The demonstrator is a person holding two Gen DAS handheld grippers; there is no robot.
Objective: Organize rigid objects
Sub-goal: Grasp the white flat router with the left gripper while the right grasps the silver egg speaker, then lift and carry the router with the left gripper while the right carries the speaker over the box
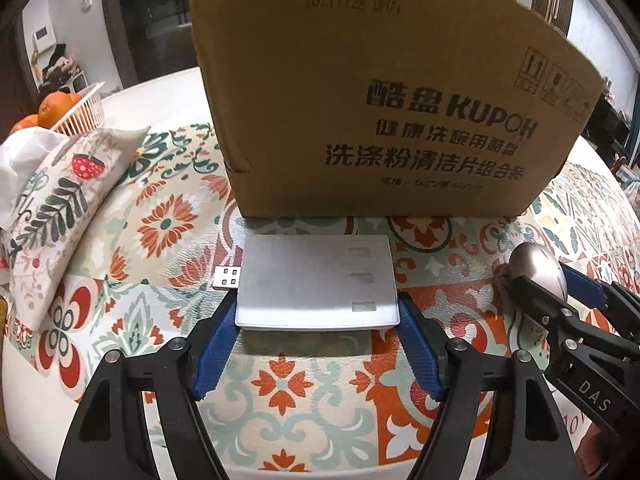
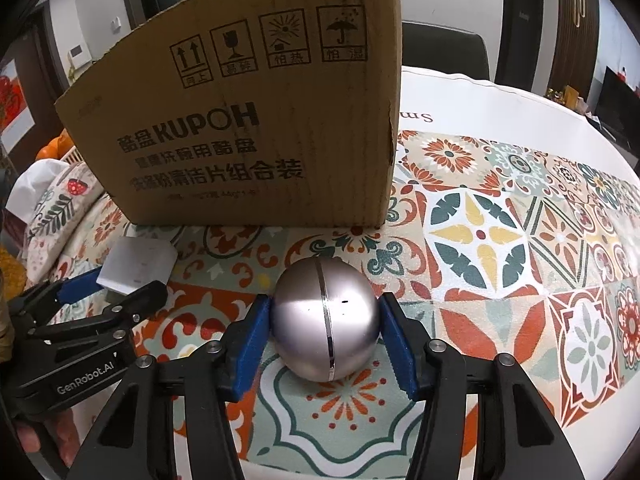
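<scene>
A flat silver metal box (image 1: 316, 280) with a USB plug (image 1: 227, 277) on its left side lies on the patterned tablecloth. My left gripper (image 1: 316, 314) has its blue pads (image 1: 218, 340) against the box's two side edges, near its front end. A shiny silver ball (image 2: 326, 316) with a seam round it rests on the cloth between the blue pads (image 2: 252, 344) of my right gripper (image 2: 326, 314), and both pads touch its sides. The right wrist view shows the left gripper (image 2: 116, 286) on the flat box (image 2: 138, 264) at the left. The ball (image 1: 538, 266) is at the right of the left wrist view.
A tall brown cardboard box (image 1: 360, 100) printed KUPOH stands just behind both objects. At the left lie a floral cushion (image 1: 60, 200) and a white basket (image 1: 86, 114) of oranges. The tablecloth (image 2: 500, 240) runs open to the right. A dark chair back (image 2: 444, 44) stands behind the table.
</scene>
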